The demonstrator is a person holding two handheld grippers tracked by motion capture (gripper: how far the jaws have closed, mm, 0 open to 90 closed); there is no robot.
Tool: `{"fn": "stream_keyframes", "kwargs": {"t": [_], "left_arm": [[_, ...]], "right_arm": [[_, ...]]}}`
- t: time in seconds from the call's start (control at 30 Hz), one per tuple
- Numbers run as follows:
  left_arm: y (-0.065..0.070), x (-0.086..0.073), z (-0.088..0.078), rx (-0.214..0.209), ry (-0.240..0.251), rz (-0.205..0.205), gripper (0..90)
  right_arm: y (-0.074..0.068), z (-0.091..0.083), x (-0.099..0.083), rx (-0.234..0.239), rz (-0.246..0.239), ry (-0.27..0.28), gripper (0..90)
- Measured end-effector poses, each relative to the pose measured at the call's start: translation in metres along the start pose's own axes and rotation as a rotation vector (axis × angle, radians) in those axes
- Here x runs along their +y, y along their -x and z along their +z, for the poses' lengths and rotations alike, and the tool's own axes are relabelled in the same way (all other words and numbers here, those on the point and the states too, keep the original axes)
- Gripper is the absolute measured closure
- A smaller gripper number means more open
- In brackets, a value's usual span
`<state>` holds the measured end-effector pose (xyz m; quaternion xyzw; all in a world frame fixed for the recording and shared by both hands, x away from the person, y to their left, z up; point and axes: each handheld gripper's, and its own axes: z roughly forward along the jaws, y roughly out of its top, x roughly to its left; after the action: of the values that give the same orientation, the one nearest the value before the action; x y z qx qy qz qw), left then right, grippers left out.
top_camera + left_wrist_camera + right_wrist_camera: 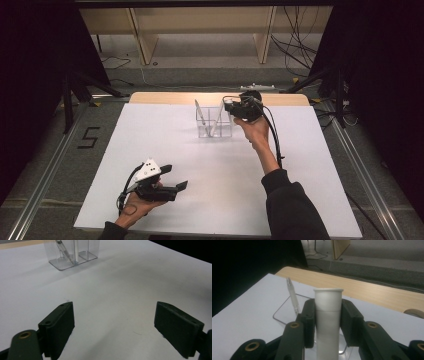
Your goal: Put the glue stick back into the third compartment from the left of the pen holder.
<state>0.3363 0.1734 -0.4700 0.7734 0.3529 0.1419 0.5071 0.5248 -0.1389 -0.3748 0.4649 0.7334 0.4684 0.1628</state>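
While left gripper (113, 327) gapes empty, right gripper (327, 315) jaws clamp white tube (328, 315) upright.

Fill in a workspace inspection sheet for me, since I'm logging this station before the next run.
Surface: white sheet over a wooden table, bare at the near side.
Job's things: clear compartmented holder at the far middle; a slim clear pen leans in it; a white tube stands upright in the right claw's grip above the holder.
Clutter: nothing seen.
Grippers: left claw open, low over the bare sheet at the near left, nothing between its jaws; right claw shut on the white tube.
Cables: one trails from each gripper; loose cables on the floor behind.
Surroundings: wooden shelving, dark curtains, a floor marking "5".
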Motion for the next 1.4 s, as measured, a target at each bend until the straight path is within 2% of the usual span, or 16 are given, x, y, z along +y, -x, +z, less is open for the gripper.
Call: {"fn": "stream_keyframes", "kwargs": {"t": [0.4,0.73,1.0,1.4], "left_arm": [[0.000,0.000,0.000,-0.003,0.000,-0.001,16.1],[0.000,0.000,0.000,-0.003,0.001,0.000,16.2],[0.000,0.000,0.000,-0.001,-0.003,0.004,16.1],[0.000,0.000,0.000,-0.005,-0.002,0.010,16.1]], "right_arm": [[-0.002,0.016,0.010,-0.050,-0.001,0.008,67.6],[0.004,0.024,0.014,-0.082,0.016,0.013,67.6],[0.003,0.028,0.014,-0.087,0.011,0.024,67.6],[0.005,0.037,0.012,-0.103,0.014,0.006,67.5]]}}
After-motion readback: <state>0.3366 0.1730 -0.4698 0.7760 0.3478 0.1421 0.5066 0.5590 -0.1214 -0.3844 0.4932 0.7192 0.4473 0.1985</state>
